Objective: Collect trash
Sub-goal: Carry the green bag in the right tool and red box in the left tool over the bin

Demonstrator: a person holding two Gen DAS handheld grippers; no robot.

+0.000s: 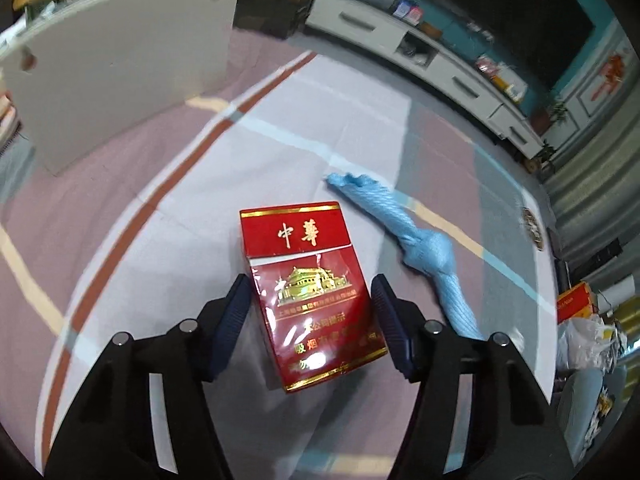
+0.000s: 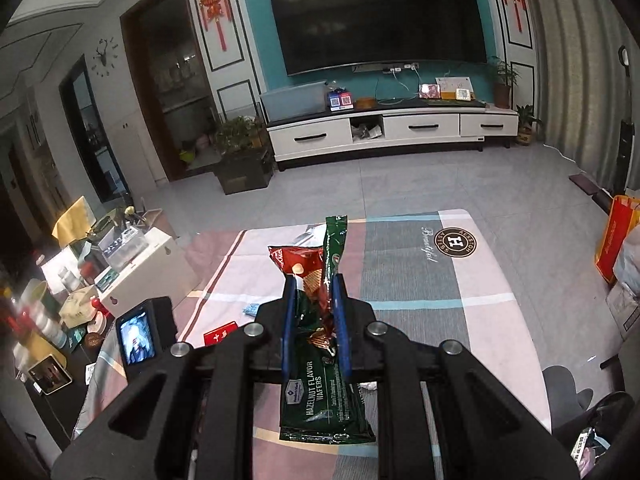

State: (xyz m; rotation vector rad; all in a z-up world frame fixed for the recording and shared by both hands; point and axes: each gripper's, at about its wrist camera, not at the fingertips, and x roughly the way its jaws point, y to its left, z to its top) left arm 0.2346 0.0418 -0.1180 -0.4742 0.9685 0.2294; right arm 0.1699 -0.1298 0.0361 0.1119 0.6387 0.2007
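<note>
The left tongs (image 1: 311, 312) stood spread around a red cigarette pack (image 1: 310, 292), which lay flat on the checked cloth (image 1: 168, 240) of the counter, its long axis running away from the camera, lid end farthest. Just beside it to the right, a knotted blue bag (image 1: 424, 248) stretched diagonally across the cloth. The right tongs (image 2: 313, 300) were pinched on a green wafer wrapper (image 2: 324, 408) and a red snack bag (image 2: 300, 264), both pointing lengthwise toward the television (image 2: 376, 16).
</note>
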